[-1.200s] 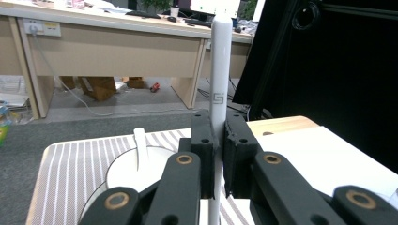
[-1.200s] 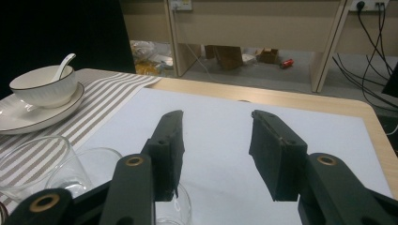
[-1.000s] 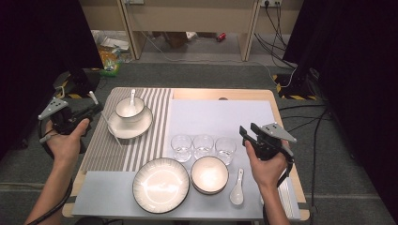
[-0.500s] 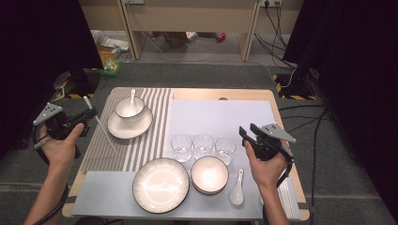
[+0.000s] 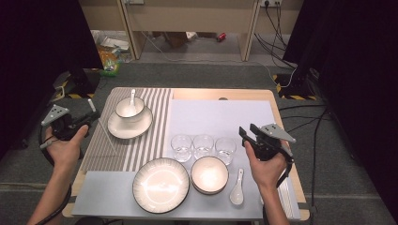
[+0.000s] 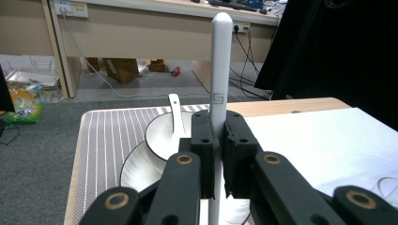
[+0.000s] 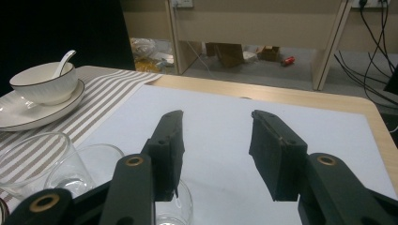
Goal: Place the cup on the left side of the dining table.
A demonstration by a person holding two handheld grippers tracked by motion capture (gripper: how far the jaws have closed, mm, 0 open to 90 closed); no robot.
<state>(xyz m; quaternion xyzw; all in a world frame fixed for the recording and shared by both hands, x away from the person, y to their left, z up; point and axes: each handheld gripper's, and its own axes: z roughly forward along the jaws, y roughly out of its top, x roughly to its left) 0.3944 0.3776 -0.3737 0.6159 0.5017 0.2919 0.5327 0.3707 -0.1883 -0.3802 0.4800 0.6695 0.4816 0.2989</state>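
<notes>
Gripping a white chopstick (image 6: 220, 70) near its lower part, the left gripper (image 6: 215, 140) has its jaws closed hard on it; in the left gripper view the stick stands upright between the 2 pads, its rounded tip well above them and a small square mark just over the grip. In the high view the left gripper (image 5: 75, 125) is held off the table's left edge, beside the striped mat (image 5: 141, 140), with the stick (image 5: 104, 133) slanting over the mat. The right gripper (image 5: 251, 137) hovers with jaws apart and nothing between them — held over the pale mat (image 5: 220, 117) just right of the 3 glasses (image 5: 202, 146). Judgement on handling: the chopstick looks light, stiff and smooth, so it may pivot or slide in the pads; a hold nearer mid-length would steady it. Further out: a bowl with spoon on a saucer (image 5: 130, 123) at the mat's far end, a large plate (image 5: 160, 184), a bowl (image 5: 209, 174) and a loose spoon (image 5: 237, 187) along the near edge — all fragile, so sweep the stick clear of them.
</notes>
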